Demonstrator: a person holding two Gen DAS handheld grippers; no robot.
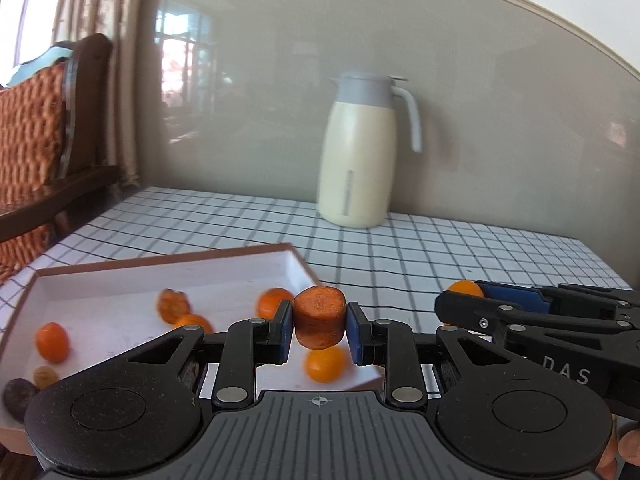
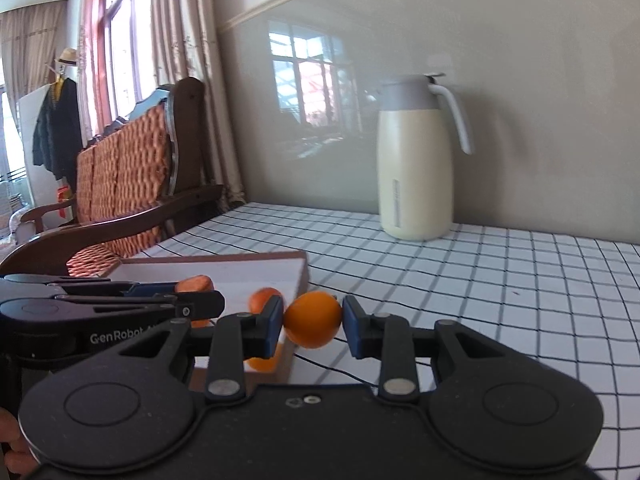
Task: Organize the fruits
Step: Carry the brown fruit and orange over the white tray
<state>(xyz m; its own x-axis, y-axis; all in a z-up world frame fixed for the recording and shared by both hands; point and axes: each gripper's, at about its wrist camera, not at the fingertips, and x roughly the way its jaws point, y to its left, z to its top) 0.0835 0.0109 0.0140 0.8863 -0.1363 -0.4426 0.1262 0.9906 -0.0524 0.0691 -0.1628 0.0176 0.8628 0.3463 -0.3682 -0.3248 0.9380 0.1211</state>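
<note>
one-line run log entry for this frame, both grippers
left gripper: shut on carrot chunk | right gripper: shut on small orange | both lifted beside tray | tray holds more fruit

Two grippers are seen, the left gripper (image 1: 319,326) and the right gripper (image 2: 313,322). One tray (image 1: 224,276), one jug (image 1: 358,156), one carrot chunk (image 1: 319,322) and five small orange fruits are counted, one (image 2: 313,320) of them gripped.

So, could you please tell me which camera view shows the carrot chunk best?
The left wrist view: the carrot chunk sits centred and unobstructed between the left gripper's blue pads, cut face and side visible. In the right wrist view only its orange top peeks above that gripper, seen side-on at the left edge.
</note>
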